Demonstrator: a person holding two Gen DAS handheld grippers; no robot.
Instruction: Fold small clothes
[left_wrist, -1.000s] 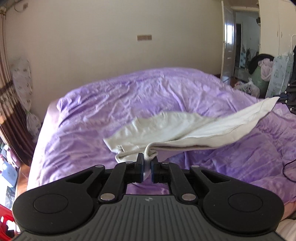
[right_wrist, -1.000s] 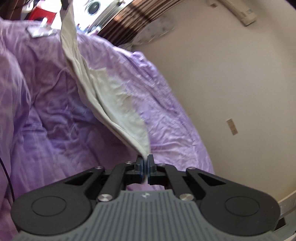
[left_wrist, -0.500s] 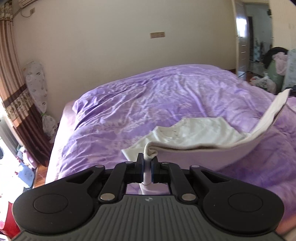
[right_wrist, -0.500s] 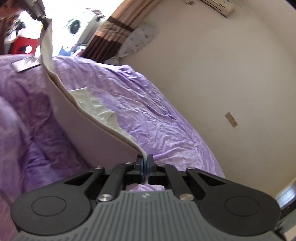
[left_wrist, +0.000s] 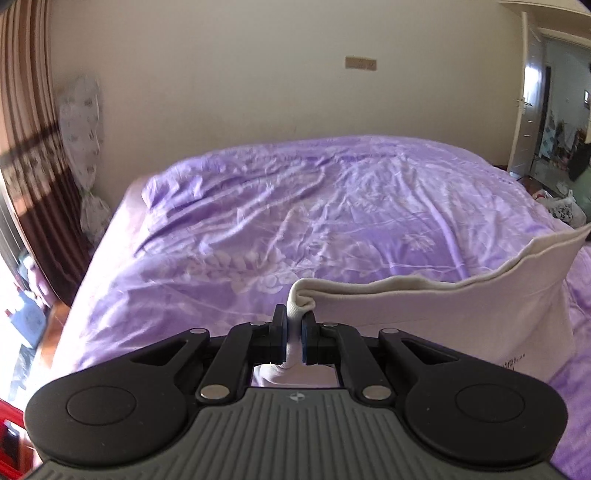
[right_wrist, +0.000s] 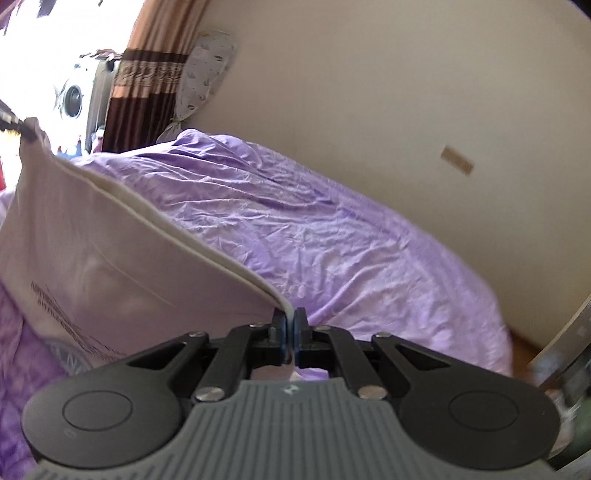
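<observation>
A small cream-white garment hangs stretched between my two grippers above a purple bed. My left gripper is shut on one bunched corner of its hem. My right gripper is shut on the opposite corner, and the cloth runs from it up to the left, where the tip of the left gripper shows. The garment hangs down toward me as a flat sheet with small printed text near its lower part. Its lower edge is hidden behind the gripper bodies.
The purple quilt covers the whole bed and is wrinkled. A beige wall stands behind the bed. Brown curtains and a window are on the left, an open door and clutter on the right.
Both grippers have risen and lifted the garment off the quilt. It lay partly draped on the bed before and now hangs taut between them.
</observation>
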